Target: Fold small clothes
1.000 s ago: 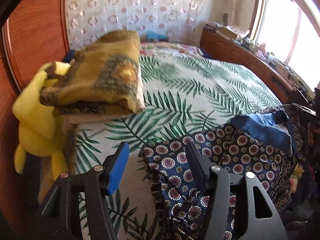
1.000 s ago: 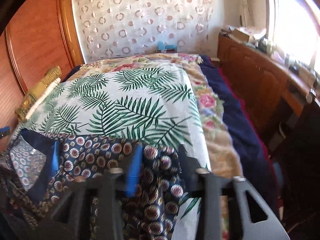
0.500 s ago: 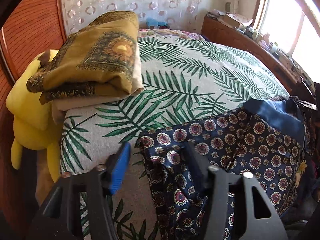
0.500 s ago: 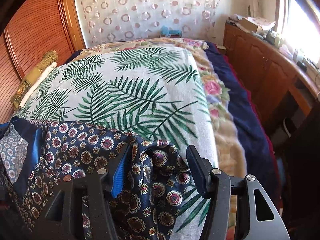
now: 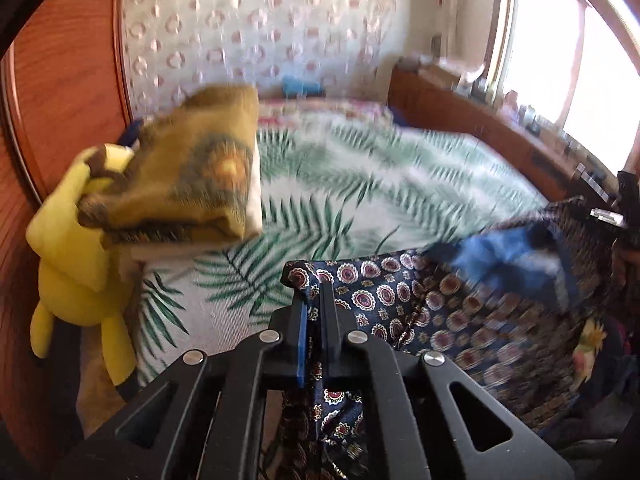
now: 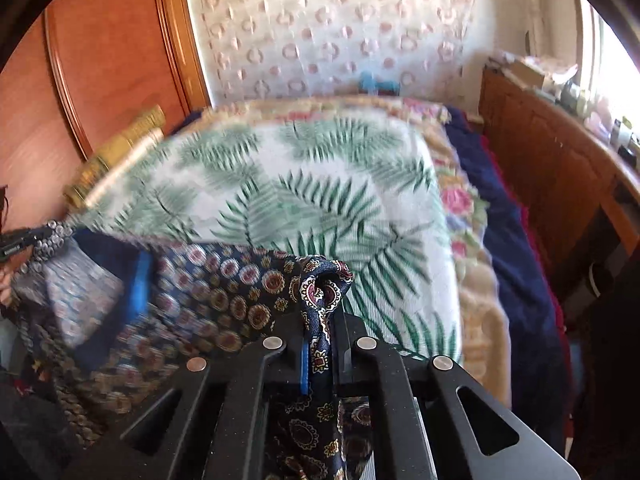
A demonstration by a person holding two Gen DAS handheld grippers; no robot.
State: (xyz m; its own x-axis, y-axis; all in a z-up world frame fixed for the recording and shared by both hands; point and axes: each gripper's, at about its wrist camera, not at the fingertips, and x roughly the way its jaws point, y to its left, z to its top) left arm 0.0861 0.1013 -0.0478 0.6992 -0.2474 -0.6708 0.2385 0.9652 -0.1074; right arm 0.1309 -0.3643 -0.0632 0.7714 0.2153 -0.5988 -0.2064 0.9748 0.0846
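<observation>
Both hand-held grippers [image 5: 314, 312] newly clamping patterned garment [image 5: 420, 308]

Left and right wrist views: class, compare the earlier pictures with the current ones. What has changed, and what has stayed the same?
Both tools have just been closing. The left tool, open over the navy patterned garment a second ago, is now shut on its corner. The right tool likewise has pinched a bunched corner of the same garment. Unchanged: the folded mustard cloth on the yellow plush toy, and the palm-leaf bedspread.
</observation>
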